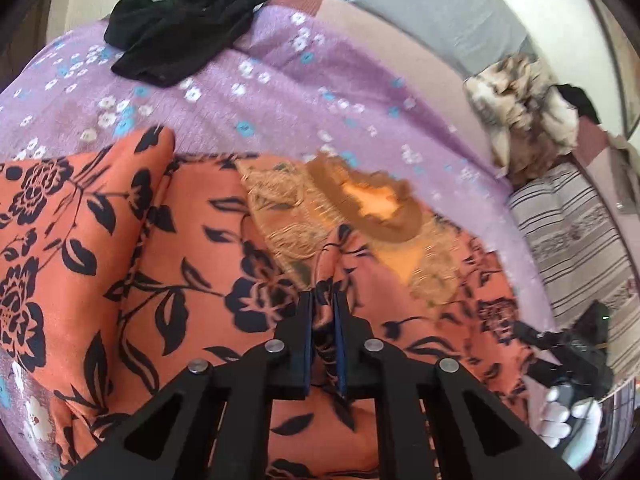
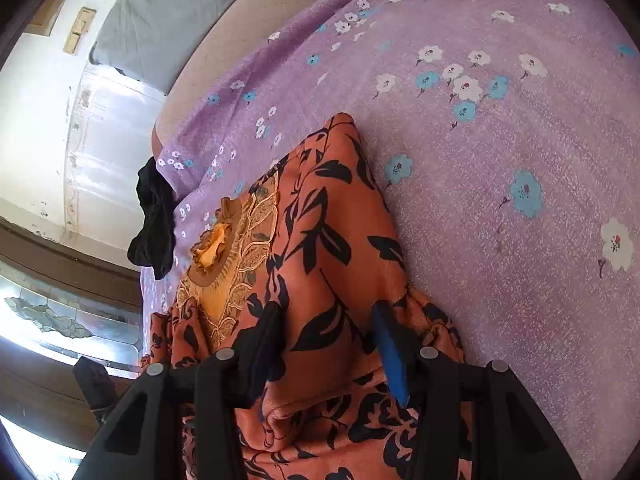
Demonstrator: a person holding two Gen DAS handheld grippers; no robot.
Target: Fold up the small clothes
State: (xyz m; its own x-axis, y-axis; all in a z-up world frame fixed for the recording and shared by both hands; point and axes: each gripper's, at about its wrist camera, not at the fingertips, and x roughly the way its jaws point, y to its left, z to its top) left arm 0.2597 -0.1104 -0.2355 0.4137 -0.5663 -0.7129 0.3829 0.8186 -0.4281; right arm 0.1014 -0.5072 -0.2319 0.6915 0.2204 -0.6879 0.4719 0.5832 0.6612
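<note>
Orange cloth of the flowered dress (image 1: 192,248) is being pinched by the left gripper (image 1: 323,300), whose jaws are pressing together on a fold. The right gripper (image 2: 328,316) is holding its jaws spread over the dress. It is lying on the purple bedsheet (image 1: 280,92); farther away a black garment (image 1: 180,32) is lying.

We find the orange black-flowered cloth garment (image 1: 192,248) lying on the lilac flower-printed bedsheet (image 1: 280,92). Beyond the garment, on that sheet, lies a crumpled black cloth (image 1: 180,36).
</note>
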